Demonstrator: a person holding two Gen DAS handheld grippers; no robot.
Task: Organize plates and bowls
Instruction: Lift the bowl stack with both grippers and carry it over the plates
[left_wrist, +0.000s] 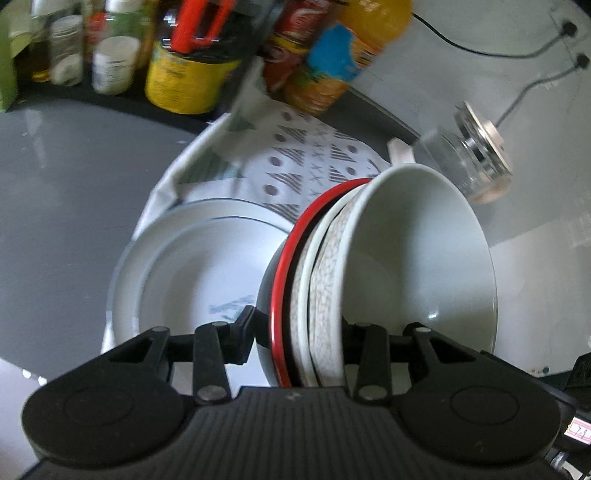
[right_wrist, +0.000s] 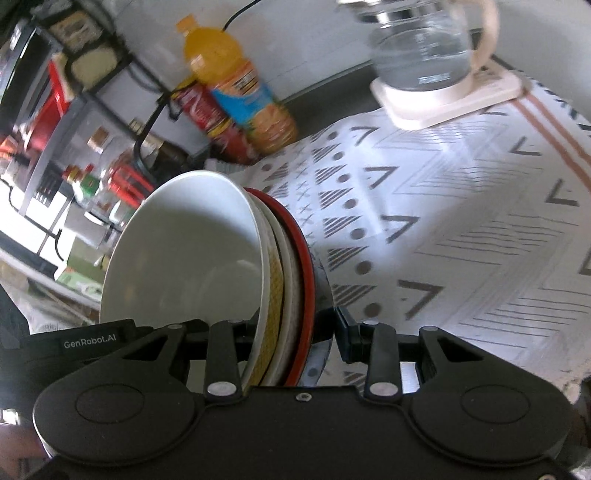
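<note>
— Between both grippers, what is shown?
— A stack of nested bowls (left_wrist: 369, 266), tipped on edge: white bowl innermost, then patterned ones, then a red-rimmed one. The left gripper (left_wrist: 299, 332) pinches one side of the rims; the right gripper (right_wrist: 291, 332) pinches the opposite side.
— And beneath?
— In the left wrist view, stacked white plates (left_wrist: 192, 266) lie on a patterned cloth (left_wrist: 295, 158). An orange juice bottle (right_wrist: 236, 88) and glass kettle (right_wrist: 421, 48) stand behind.
</note>
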